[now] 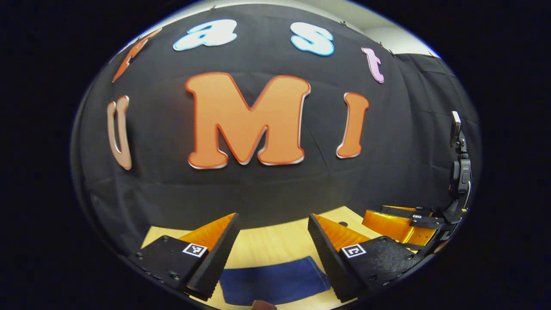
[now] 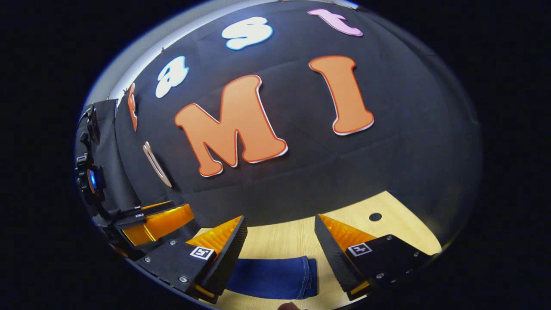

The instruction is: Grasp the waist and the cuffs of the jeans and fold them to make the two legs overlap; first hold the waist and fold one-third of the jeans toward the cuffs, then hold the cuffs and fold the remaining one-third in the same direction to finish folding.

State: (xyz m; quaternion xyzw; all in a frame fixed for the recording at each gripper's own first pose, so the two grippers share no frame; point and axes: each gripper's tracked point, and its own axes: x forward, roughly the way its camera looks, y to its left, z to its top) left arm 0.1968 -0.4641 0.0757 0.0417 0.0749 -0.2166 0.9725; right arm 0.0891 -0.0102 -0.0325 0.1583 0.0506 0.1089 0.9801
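Hovering above the folded jeans, both tools released

I hold my left tool (image 1: 273, 245) and my right tool (image 2: 280, 245) over the pale wooden tabletop (image 1: 275, 245), side by side and apart. Bare wood runs from the jeans to the black cloth wall (image 1: 258, 189) behind, leaving open room ahead; a small round hole (image 2: 375, 216) sits in the wood near the far right corner. Both tools stand wide open, fingers spread, gripping nothing and touching nothing. In the left gripper view my right tool (image 1: 400, 226) shows off to the side. The jeans (image 2: 275, 277) lie below between the fingers, a compact dark blue bundle lying flat on the tabletop, with a stitched hem along its right edge.
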